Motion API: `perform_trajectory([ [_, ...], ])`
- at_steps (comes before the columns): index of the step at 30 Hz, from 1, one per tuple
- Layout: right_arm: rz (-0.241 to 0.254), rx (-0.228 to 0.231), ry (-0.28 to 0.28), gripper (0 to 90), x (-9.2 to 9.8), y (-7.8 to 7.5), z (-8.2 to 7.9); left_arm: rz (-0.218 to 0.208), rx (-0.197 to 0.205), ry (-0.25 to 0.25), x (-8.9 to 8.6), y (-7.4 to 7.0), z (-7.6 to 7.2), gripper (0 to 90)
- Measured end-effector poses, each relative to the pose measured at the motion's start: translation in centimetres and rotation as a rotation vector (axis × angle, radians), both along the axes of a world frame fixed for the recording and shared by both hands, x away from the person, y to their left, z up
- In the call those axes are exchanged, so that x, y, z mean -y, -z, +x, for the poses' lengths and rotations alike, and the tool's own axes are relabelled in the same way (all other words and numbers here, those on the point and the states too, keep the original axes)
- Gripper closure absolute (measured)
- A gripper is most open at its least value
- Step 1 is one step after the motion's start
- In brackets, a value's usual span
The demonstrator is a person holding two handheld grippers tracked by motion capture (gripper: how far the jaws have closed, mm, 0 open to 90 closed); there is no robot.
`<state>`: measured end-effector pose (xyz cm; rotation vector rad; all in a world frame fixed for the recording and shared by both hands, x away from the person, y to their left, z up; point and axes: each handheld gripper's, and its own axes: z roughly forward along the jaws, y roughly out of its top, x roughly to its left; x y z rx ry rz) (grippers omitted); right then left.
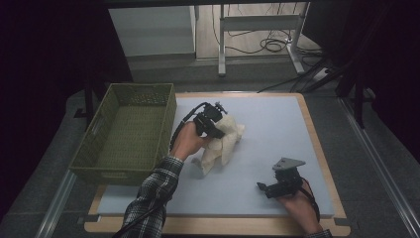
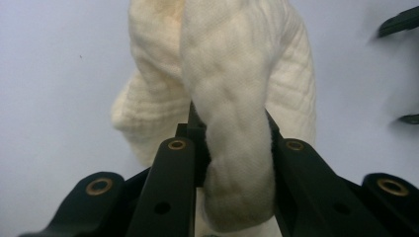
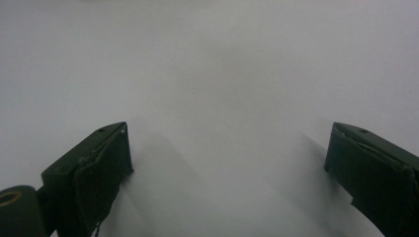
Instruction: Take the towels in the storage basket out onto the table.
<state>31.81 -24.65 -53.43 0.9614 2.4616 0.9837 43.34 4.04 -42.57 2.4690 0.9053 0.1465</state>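
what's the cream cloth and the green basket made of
Cream cloth: soft woven cotton or muslin by the look, matte, with a crinkled weave and limp folds. Green basket: seems woven wicker or plastic strands, going by the regular plaited texture; which one is unclear.

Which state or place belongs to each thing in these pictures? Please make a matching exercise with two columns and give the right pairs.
Things:
1. cream cloth
2. green woven basket
3. left tool
4. right tool

States or places:
A. jaws wide apart above the bare grey mat
B. standing at the left edge of the table, nothing seen inside
C. bunched up, partly lying on the mat
D. shut on a fold of fabric

Pairs: 1-C, 2-B, 3-D, 4-A
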Motion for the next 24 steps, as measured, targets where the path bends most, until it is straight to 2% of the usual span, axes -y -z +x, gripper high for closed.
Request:
perform_trajectory([
  [5, 0.002, -0.003, 0.000, 4.1, 0.0, 0.0, 0.0, 0.015, -0.010, -0.018, 0.1, 2.6, 0.4, 76.5],
  [6, 0.000, 0.000, -0.001, 4.1, 0.0, 0.0, 0.0, 0.020, -0.008, -0.023, 0.1, 3.5, 0.7, 75.9],
  [7, 0.000, 0.000, -0.001, 4.1, 0.0, 0.0, 0.0, 0.020, -0.008, -0.023, 0.1, 3.5, 0.7, 75.6],
  [11, 0.001, -0.001, 0.000, 4.1, 0.0, 0.0, 0.0, 0.020, -0.016, -0.042, 0.0, 5.1, 1.1, 74.3],
  [12, 0.001, -0.001, 0.000, 4.1, 0.0, 0.0, 0.0, 0.021, -0.017, -0.047, 0.0, 5.3, 1.2, 73.0],
  [13, 0.000, 0.000, 0.000, 4.1, 0.0, 0.0, 0.0, 0.016, -0.016, -0.056, -0.1, 5.6, 1.2, 66.6],
  [14, 0.000, 0.000, 0.000, 4.1, 0.0, 0.0, 0.0, 0.010, -0.016, -0.065, -0.1, 5.8, 1.3, 66.6],
  [16, 0.000, 0.000, 0.000, 4.1, 0.0, 0.0, 0.0, -0.010, -0.012, -0.082, -0.3, 5.9, 1.4, 55.8],
  [18, 0.001, -0.001, 0.000, 4.1, 0.0, 0.0, 0.0, -0.036, 0.006, -0.088, -0.8, 5.4, 1.2, 42.1],
  [19, 0.001, -0.001, 0.000, 4.1, 0.0, 0.0, 0.0, -0.036, 0.006, -0.088, -0.8, 5.4, 1.2, 35.3],
  [24, 0.000, 0.000, 0.000, 4.1, 0.0, 0.0, 0.0, -0.058, 0.039, -0.092, -1.6, 3.8, 0.3, 28.7],
])
